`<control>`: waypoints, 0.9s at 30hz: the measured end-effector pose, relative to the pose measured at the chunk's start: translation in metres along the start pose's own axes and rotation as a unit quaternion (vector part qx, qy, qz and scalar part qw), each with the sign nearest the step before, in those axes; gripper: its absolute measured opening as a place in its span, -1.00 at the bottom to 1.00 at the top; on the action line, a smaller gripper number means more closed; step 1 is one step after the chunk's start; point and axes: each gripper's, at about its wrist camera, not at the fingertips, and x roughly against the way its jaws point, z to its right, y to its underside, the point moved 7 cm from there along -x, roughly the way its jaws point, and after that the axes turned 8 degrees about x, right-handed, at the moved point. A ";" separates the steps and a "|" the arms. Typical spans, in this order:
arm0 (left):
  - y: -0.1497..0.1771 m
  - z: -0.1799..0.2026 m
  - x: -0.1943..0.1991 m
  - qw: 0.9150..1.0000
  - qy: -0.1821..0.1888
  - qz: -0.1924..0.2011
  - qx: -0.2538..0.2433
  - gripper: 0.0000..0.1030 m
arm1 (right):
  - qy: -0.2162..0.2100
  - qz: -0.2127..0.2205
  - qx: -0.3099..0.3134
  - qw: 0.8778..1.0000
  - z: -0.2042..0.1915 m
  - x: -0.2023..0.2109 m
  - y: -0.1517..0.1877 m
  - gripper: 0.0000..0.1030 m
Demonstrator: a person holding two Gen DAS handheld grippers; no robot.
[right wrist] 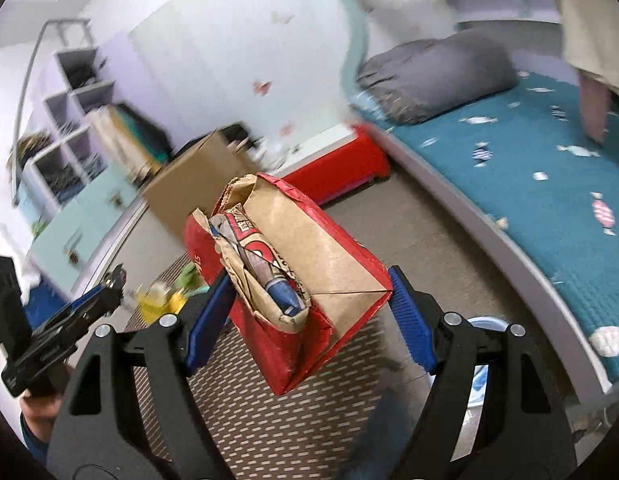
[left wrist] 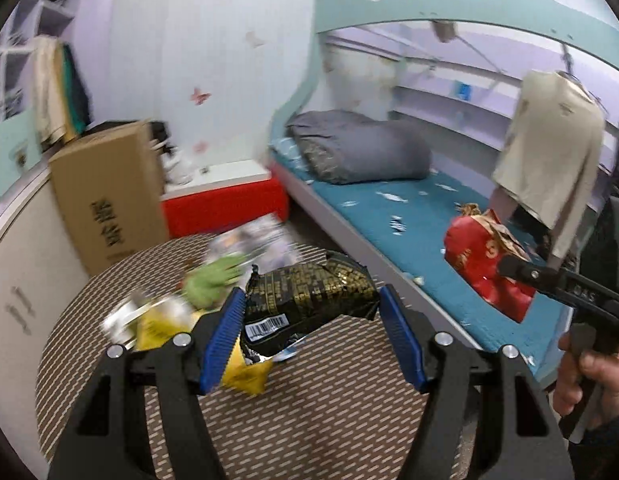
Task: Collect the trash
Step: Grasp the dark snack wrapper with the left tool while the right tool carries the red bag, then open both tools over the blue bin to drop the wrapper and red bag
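My left gripper (left wrist: 312, 294) is shut on a black and gold snack wrapper (left wrist: 309, 296), held above a round woven mat (left wrist: 309, 408). On the mat behind it lie a green wrapper (left wrist: 213, 280), a yellow packet (left wrist: 161, 324) and a blurred silvery packet (left wrist: 253, 240). The right gripper (right wrist: 309, 276) is shut on a red paper bag (right wrist: 321, 248) with a brown lining and crumpled paper (right wrist: 265, 276) inside. That bag (left wrist: 481, 264) also shows at the right of the left wrist view, over the bed edge. At the left edge of the right wrist view the left gripper (right wrist: 113, 280) appears small.
A cardboard box (left wrist: 105, 200) and a red storage box (left wrist: 225, 208) stand against the wall. The bed (left wrist: 409, 220) with a blue mattress and grey duvet (left wrist: 361, 148) runs along the right, a beige garment (left wrist: 549, 160) hanging over it. A pale blue round container (right wrist: 485, 324) sits under my right gripper.
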 end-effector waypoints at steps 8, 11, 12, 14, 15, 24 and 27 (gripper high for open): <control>-0.001 0.106 -0.048 0.997 0.070 -0.024 -0.037 0.30 | 0.100 0.014 -0.064 0.993 0.108 0.018 -0.004 0.46; 0.007 0.136 -0.071 0.994 0.092 -0.046 -0.044 0.30 | 0.130 -0.012 -0.090 0.987 0.147 0.003 0.012 0.46; 0.011 0.145 -0.079 0.993 0.097 -0.053 -0.046 0.30 | 0.136 -0.021 -0.097 0.986 0.158 -0.002 0.017 0.47; 0.021 0.160 -0.094 0.991 0.105 -0.071 -0.048 0.30 | 0.144 -0.046 -0.113 0.982 0.179 -0.019 0.033 0.47; 0.025 0.167 -0.102 0.990 0.109 -0.080 -0.048 0.30 | 0.146 -0.061 -0.124 0.980 0.189 -0.030 0.045 0.47; 0.057 0.196 -0.174 0.981 0.109 -0.146 -0.060 0.30 | 0.143 -0.197 -0.180 0.953 0.238 -0.141 0.133 0.54; 0.067 0.204 -0.196 0.978 0.105 -0.167 -0.067 0.31 | 0.138 -0.206 -0.227 0.942 0.260 -0.158 0.158 0.88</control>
